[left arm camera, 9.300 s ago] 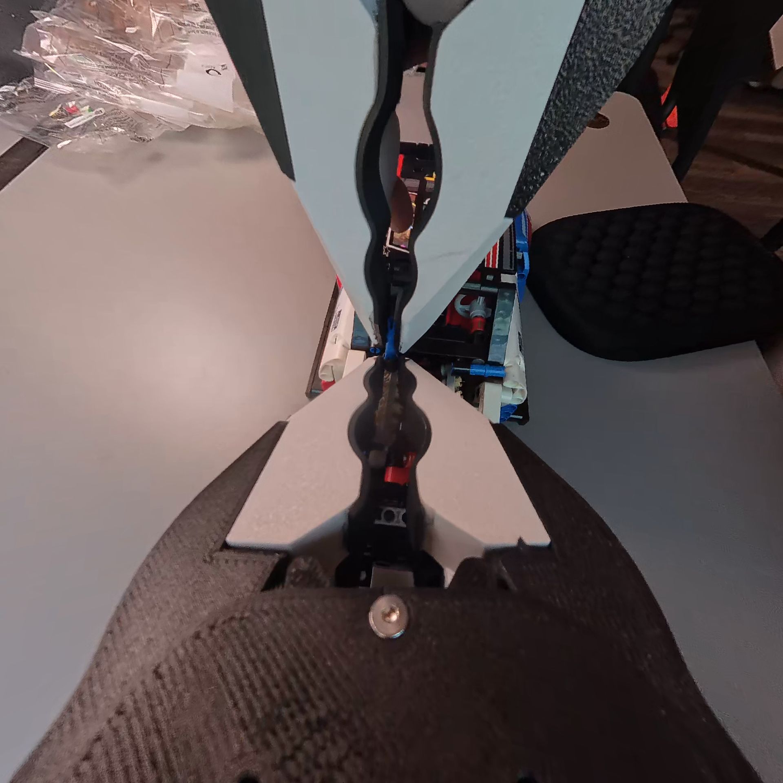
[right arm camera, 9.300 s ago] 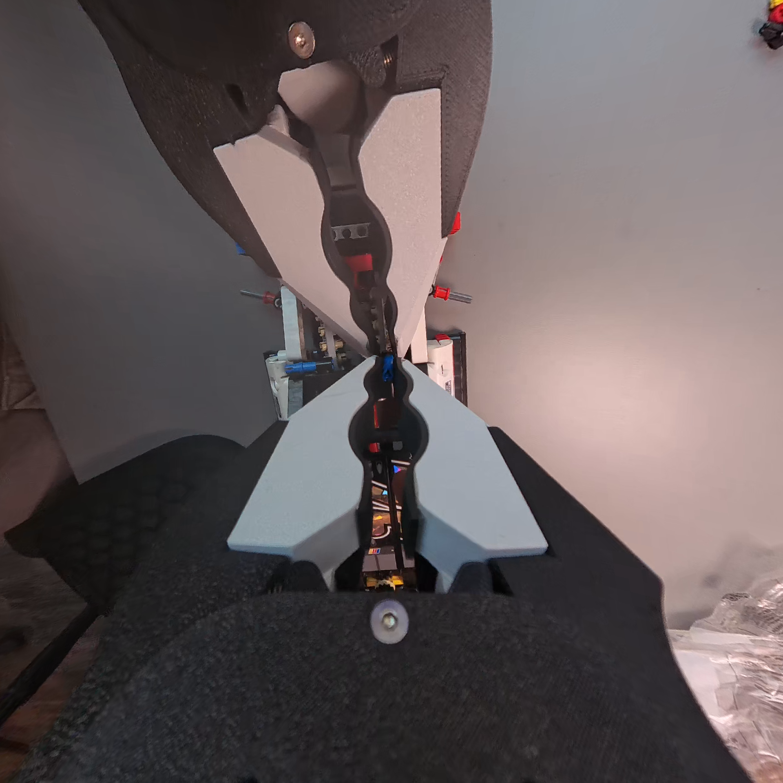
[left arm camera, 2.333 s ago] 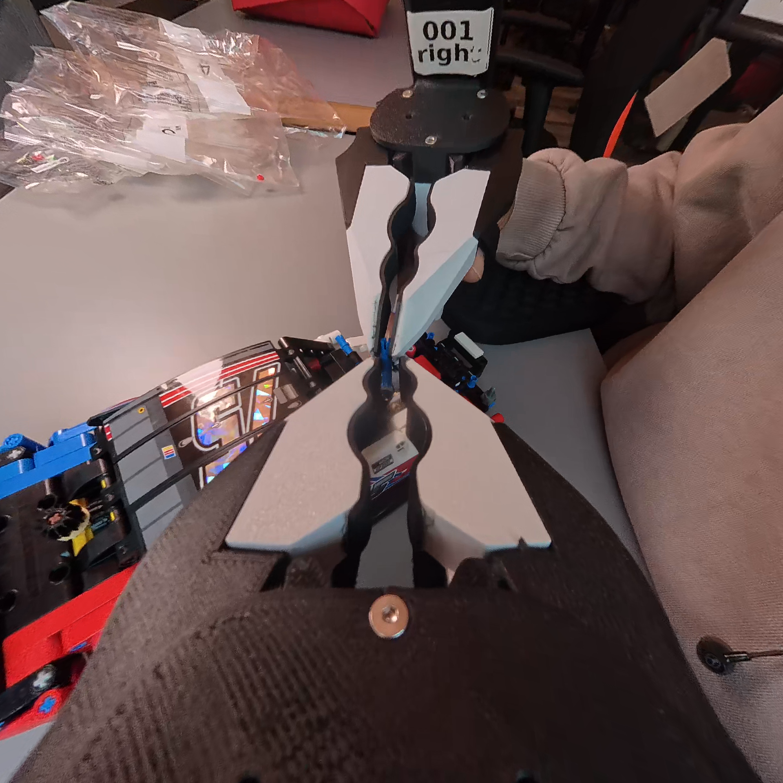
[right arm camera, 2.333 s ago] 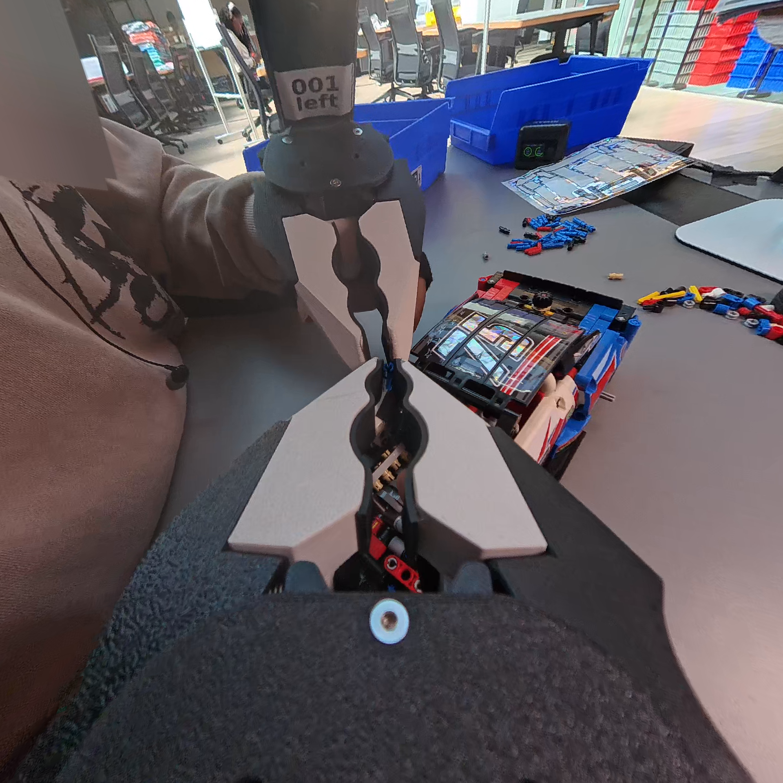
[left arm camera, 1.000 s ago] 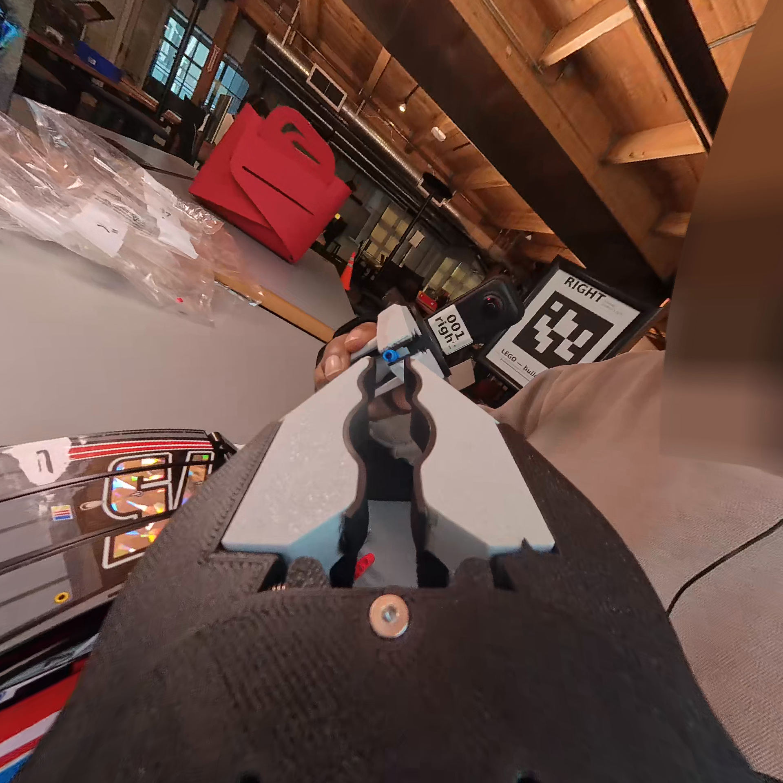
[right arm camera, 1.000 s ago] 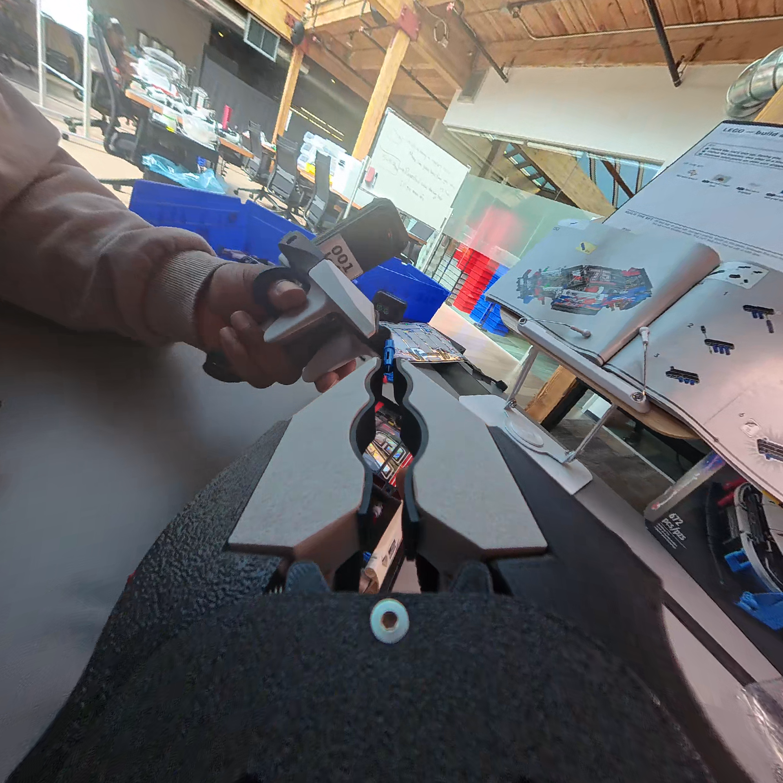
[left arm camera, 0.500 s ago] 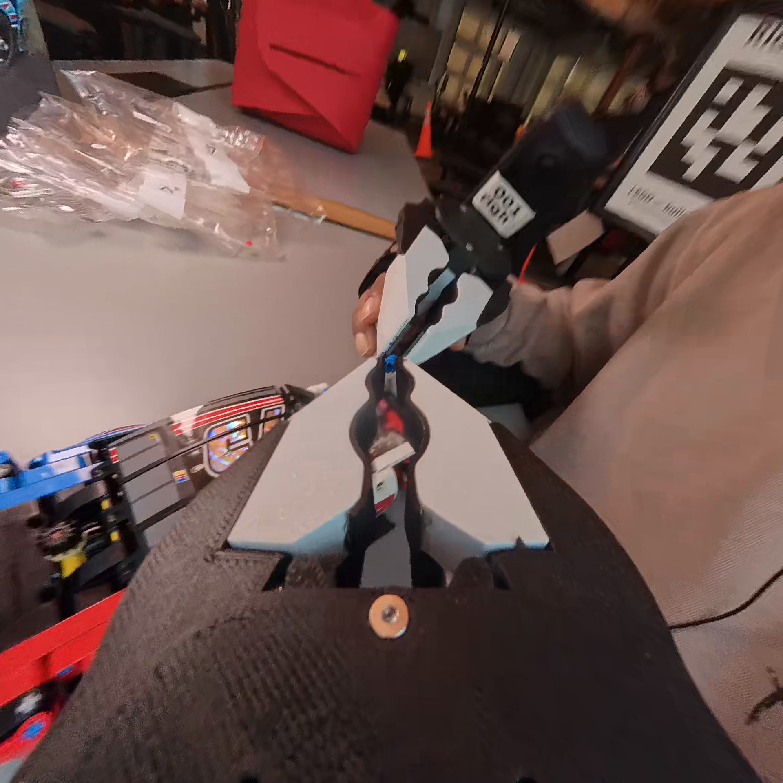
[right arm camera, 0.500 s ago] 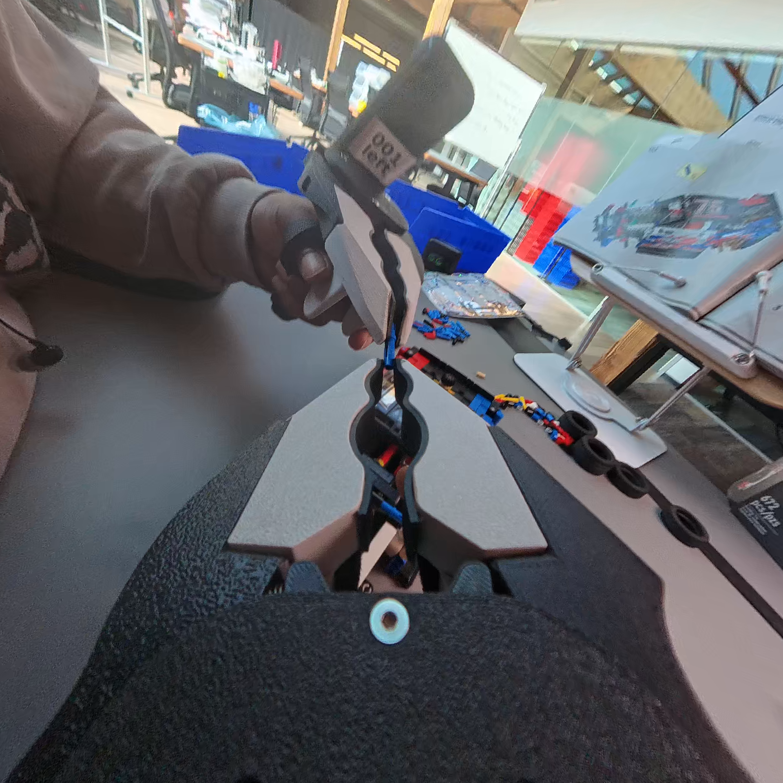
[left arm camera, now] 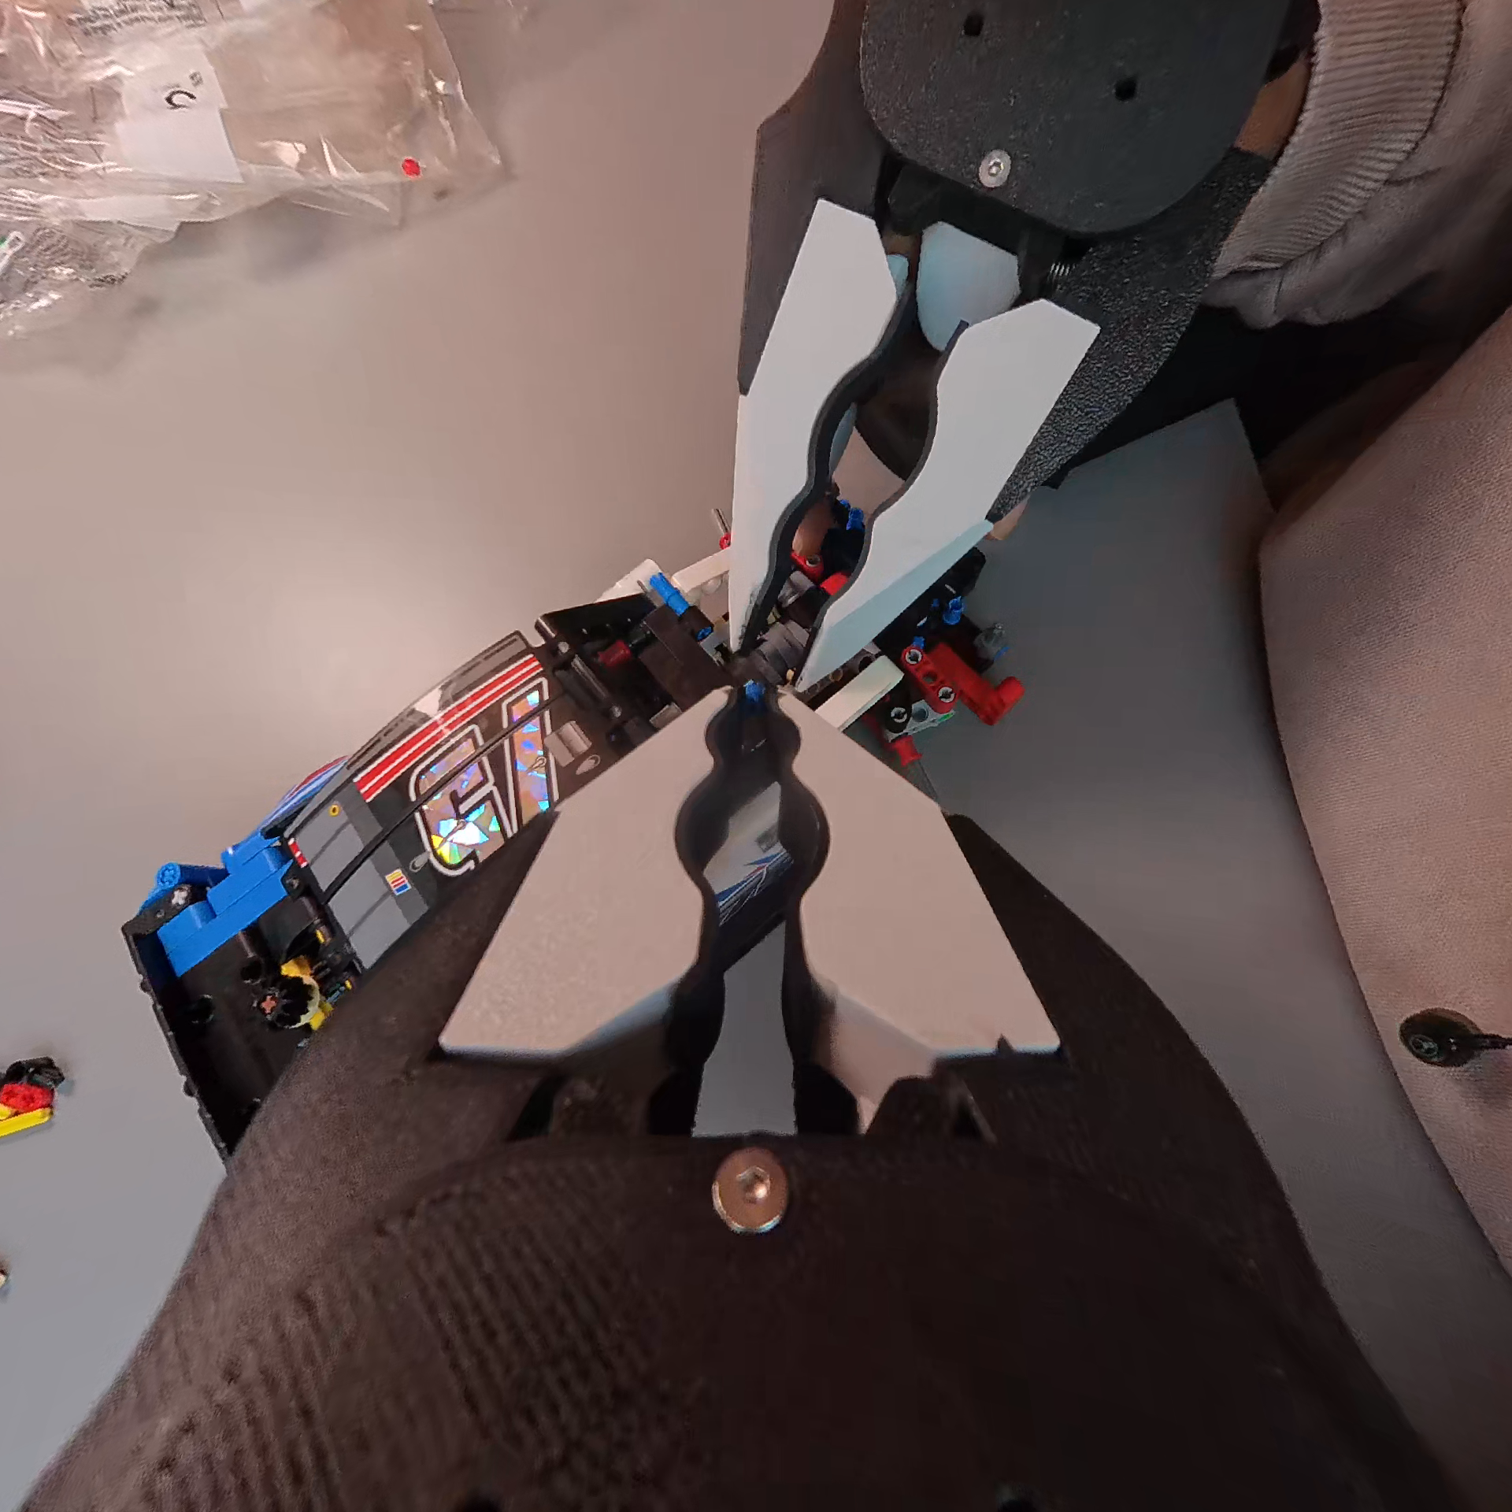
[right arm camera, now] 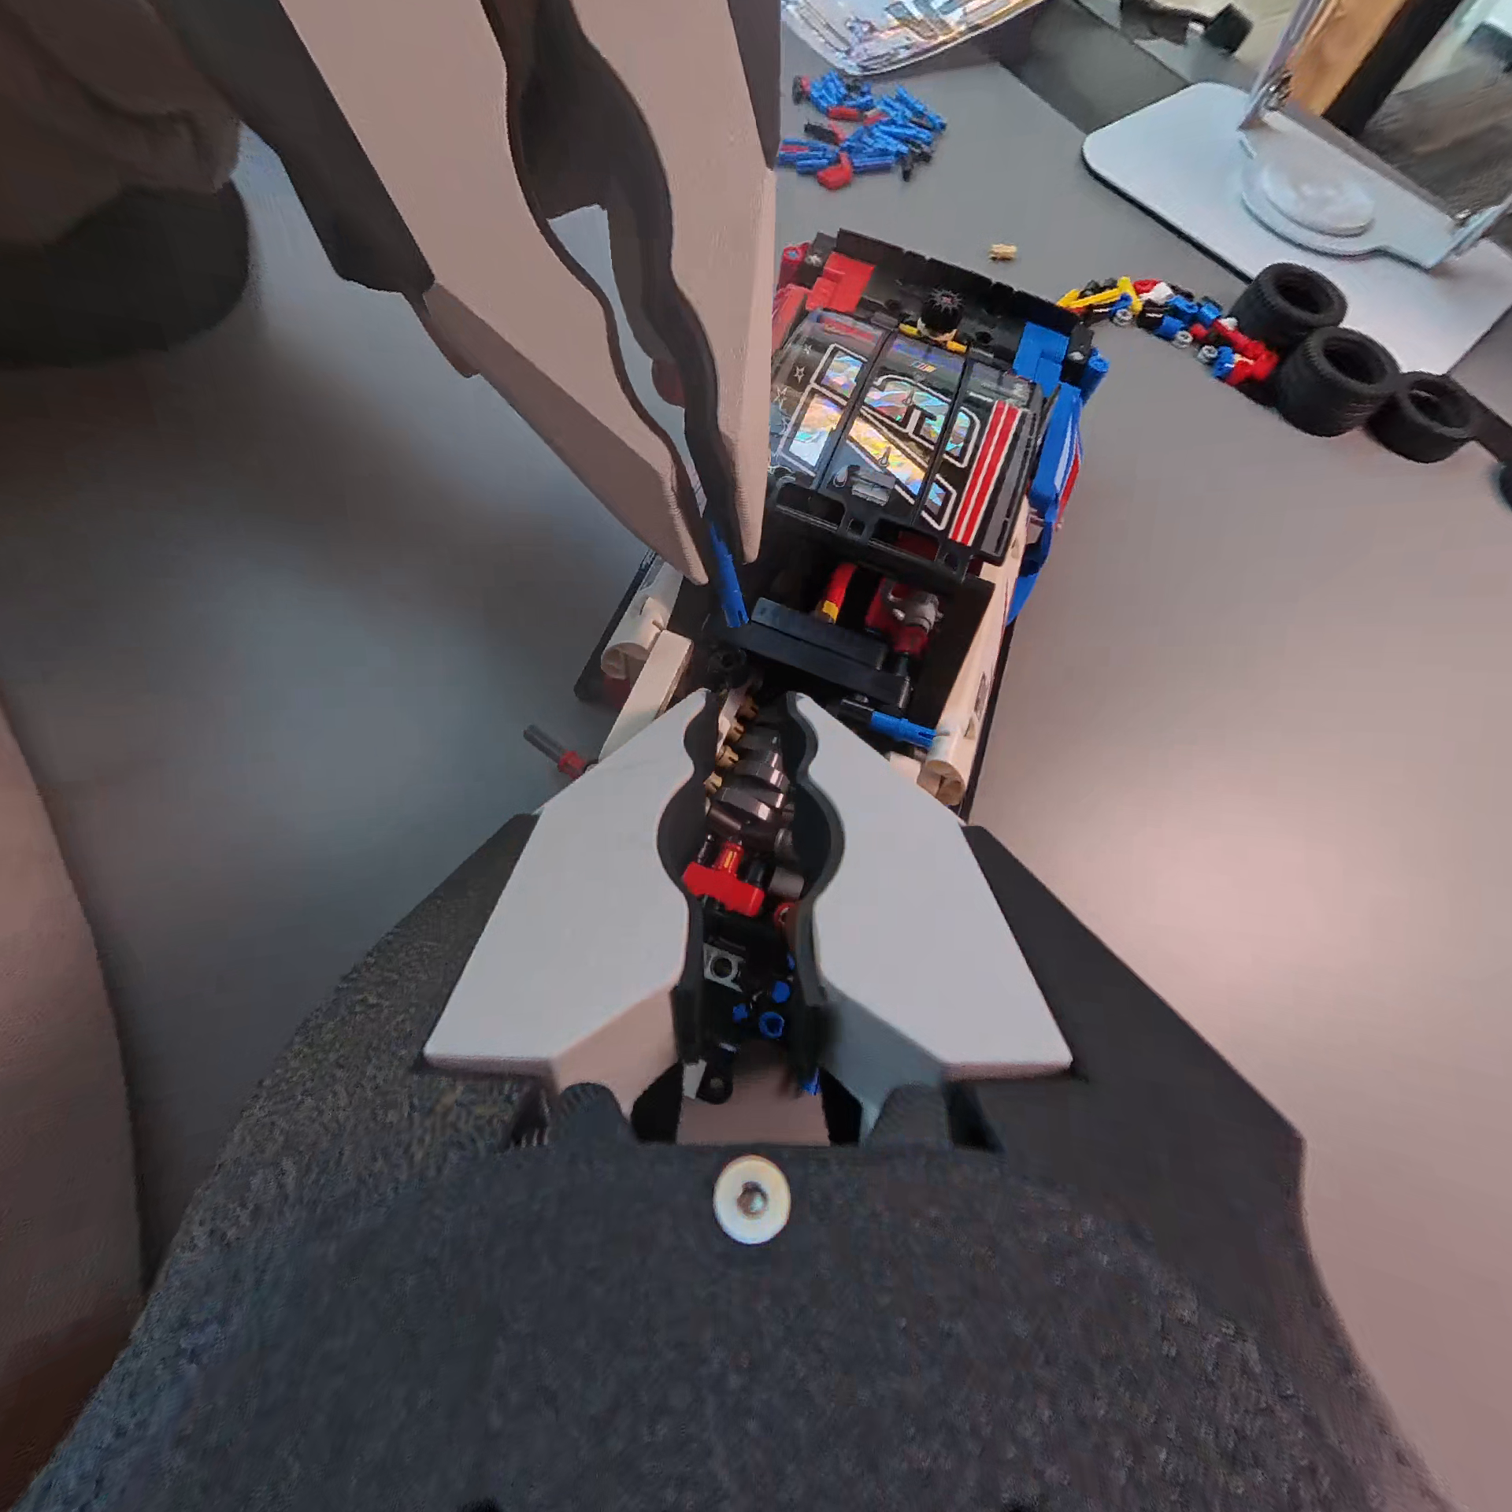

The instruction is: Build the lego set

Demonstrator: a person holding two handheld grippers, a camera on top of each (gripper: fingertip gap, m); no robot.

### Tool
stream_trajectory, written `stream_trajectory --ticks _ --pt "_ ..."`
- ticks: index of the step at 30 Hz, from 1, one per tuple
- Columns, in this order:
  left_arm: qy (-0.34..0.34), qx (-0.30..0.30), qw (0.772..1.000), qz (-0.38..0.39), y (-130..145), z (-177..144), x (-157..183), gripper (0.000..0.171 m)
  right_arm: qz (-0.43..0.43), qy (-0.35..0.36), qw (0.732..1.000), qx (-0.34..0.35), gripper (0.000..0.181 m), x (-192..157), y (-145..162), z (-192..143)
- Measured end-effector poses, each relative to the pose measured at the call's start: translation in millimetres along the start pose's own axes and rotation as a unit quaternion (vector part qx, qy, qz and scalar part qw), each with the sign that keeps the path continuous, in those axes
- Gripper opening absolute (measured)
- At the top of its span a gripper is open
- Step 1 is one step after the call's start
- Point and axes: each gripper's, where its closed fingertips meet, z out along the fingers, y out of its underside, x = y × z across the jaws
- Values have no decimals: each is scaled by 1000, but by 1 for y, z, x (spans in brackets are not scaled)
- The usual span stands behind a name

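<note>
Two grippers meet tip to tip over the open end of the lego car (right arm camera: 916, 458), which lies on the grey table (right arm camera: 1227, 695). The left gripper (left arm camera: 753, 695) is pinched closed on a small blue pin (right arm camera: 724, 573), held at the very tips and angled down toward a black beam (right arm camera: 818, 642) across the car's open bay. The right gripper (right arm camera: 744, 704) is parted by a narrow gap and holds nothing; its tips hover just beside the same beam, directly above the car's exposed frame. Beyond the car's far, blue-edged end lie loose blue pins (right arm camera: 867, 139), a row of small mixed parts (right arm camera: 1170, 319) and black tyres (right arm camera: 1342, 376). Clear plastic bags (left arm camera: 204, 123) lie well apart from the car.
</note>
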Motion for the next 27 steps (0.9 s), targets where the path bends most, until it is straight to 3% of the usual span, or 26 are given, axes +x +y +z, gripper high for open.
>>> stream_trajectory --ticks 13,27 --pt "13 -23 999 42 6 3 2 4 10 84 996 -32 10 -1 -1 9" --pt "35 -27 998 54 12 -7 1 4 32 87 995 -32 4 -9 -10 20"
